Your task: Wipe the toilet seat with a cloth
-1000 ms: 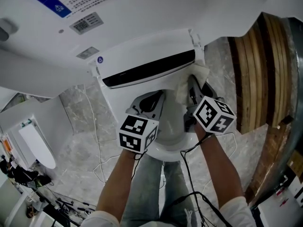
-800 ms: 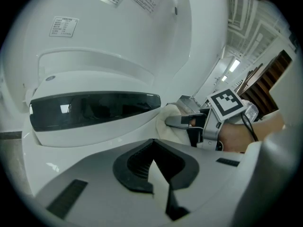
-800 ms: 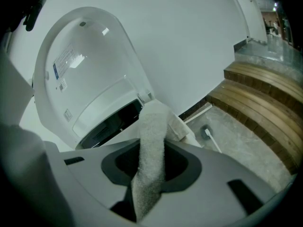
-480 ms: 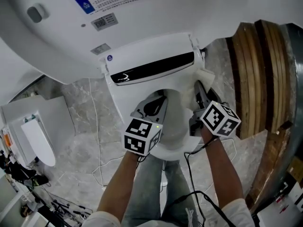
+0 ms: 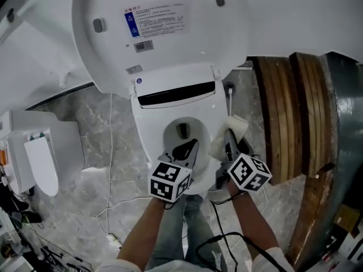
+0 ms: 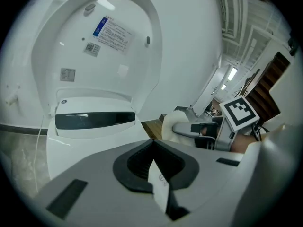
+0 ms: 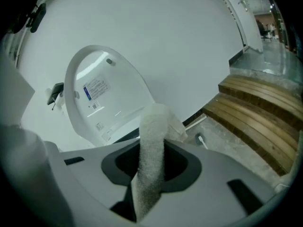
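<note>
The white toilet seat [image 5: 146, 134] rings the bowl, and its lid [image 5: 159, 33] stands raised behind it. My right gripper [image 5: 228, 137] hovers over the seat's right side, shut on a pale cloth [image 5: 231, 130]. In the right gripper view the cloth [image 7: 152, 141] rises in a folded strip out from between the jaws. My left gripper [image 5: 183, 149] hangs over the front of the bowl, shut with nothing in it. In the left gripper view the closed jaws of my left gripper [image 6: 152, 149] face the seat [image 6: 90, 143], and the right gripper's cloth [image 6: 171, 125] shows at the right.
Wooden steps [image 5: 289, 106] run along the right of the toilet. A white floor unit [image 5: 39, 163] stands at the left. Cables [image 5: 110, 152] trail over the marble floor. The person's legs are directly below the grippers.
Both grippers have lifted up and back from the seat, the cloth coming off its right rear part. The head view has pulled back, so the whole raised lid shows now.
</note>
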`<state>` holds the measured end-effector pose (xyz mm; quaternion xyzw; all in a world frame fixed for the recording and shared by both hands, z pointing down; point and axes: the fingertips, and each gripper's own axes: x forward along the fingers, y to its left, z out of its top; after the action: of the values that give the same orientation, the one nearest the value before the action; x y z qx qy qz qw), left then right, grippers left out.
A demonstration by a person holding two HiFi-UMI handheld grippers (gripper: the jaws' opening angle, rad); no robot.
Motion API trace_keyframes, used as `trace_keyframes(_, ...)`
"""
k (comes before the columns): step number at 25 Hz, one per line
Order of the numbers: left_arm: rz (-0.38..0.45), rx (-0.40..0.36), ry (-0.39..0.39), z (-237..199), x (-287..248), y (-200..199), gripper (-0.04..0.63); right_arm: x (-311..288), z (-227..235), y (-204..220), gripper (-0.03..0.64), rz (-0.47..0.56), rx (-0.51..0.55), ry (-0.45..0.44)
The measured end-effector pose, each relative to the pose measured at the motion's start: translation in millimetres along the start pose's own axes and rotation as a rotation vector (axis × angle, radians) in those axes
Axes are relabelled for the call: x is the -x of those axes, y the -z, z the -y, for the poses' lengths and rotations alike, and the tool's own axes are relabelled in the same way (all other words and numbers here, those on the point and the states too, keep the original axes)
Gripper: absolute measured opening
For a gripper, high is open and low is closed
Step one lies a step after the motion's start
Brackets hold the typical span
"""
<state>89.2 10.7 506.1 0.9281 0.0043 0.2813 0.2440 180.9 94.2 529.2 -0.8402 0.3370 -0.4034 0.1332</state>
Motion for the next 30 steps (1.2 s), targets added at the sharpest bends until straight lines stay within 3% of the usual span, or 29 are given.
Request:
trace_keyframes(9, 0.072, 0.026, -0.043, 71.9, 82.5, -8.6, 0.011, 106.2, -47.9, 4.1, 0.101, 0.03, 0.04, -0.058)
trace_keyframes(20, 0.034, -0.056, 0.023, 179.8, 175.6, 5.1, 0.011, 238.3, -79.8, 17.6, 0.1, 0.035, 0.073, -0.076)
trace_keyframes(25, 0.092, -0.1, -0.024, 201.7, 217.6, -17.2, 0.011, 294.1, -99.0, 22.7, 0.1, 0.077, 0.149, -0.082)
trace_keyframes(30, 0.14, -0.138, -0.026, 216.2, 225.0, -29.6, 0.011, 307.7, -104.1, 15.8, 0.1, 0.126, 0.174, -0.088)
